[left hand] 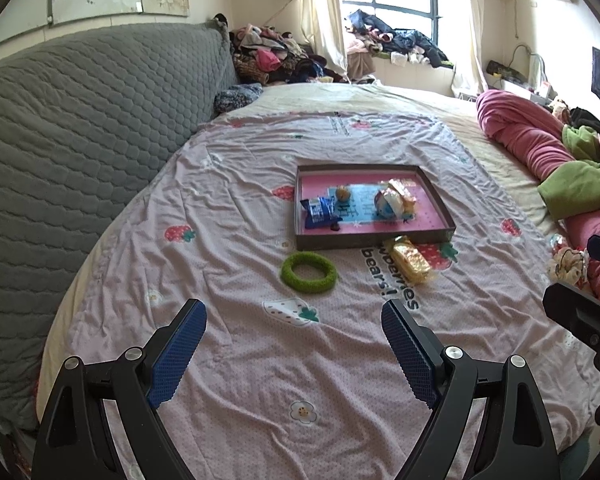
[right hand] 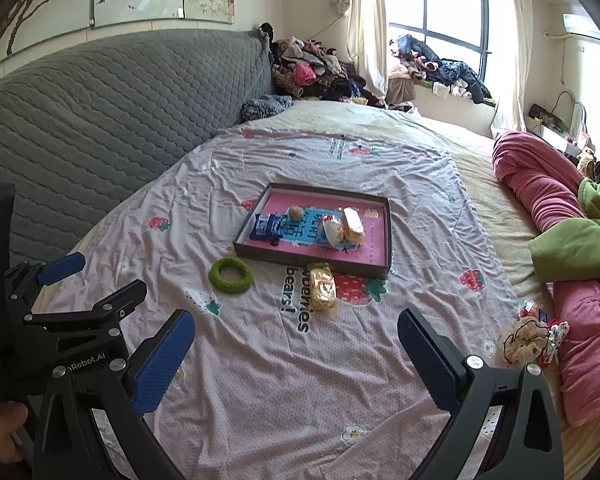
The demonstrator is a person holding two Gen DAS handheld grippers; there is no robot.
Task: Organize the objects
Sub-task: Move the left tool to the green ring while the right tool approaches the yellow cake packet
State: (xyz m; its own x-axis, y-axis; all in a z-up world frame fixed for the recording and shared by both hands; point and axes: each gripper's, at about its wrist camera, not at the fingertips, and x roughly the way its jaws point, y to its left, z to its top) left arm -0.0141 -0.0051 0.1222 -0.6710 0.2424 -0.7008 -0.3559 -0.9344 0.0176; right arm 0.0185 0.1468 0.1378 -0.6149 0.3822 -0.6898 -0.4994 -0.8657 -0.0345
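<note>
Two grippers hover over a bed with nothing between their blue-padded fingers: the left gripper (left hand: 294, 320) is spread wide, and the right gripper (right hand: 296, 330) is likewise released. On the body of the left gripper, seen from the right wrist view, white lettering reads "nRobot.AI", its start hidden.

A shallow dark tray (left hand: 440, 204) with a pink floor sits on the pink sheet (left hand: 236, 360). Inside the tray lie a blue snack packet (left hand: 318, 210), a small round yellowish sweet (left hand: 343, 193) just beyond the packet, and a heap of wrapped snacks (left hand: 394, 200) toward the tray's right side. Large characters are printed on a blue patch of the tray floor, too small to read.

Just in front of the tray's near wall, a gold-wrapped snack (left hand: 410, 260) lies on the sheet, touching that wall. Left of it, near the tray's front left corner, rests a green fuzzy ring (left hand: 309, 273). Beside the gold snack the sheet's print reads "bears!" beneath a partly covered word ending "berries". Well to the tray's right, by a pink quilt (right hand: 540, 188), sits a cream scrunchie (right hand: 526, 340).
</note>
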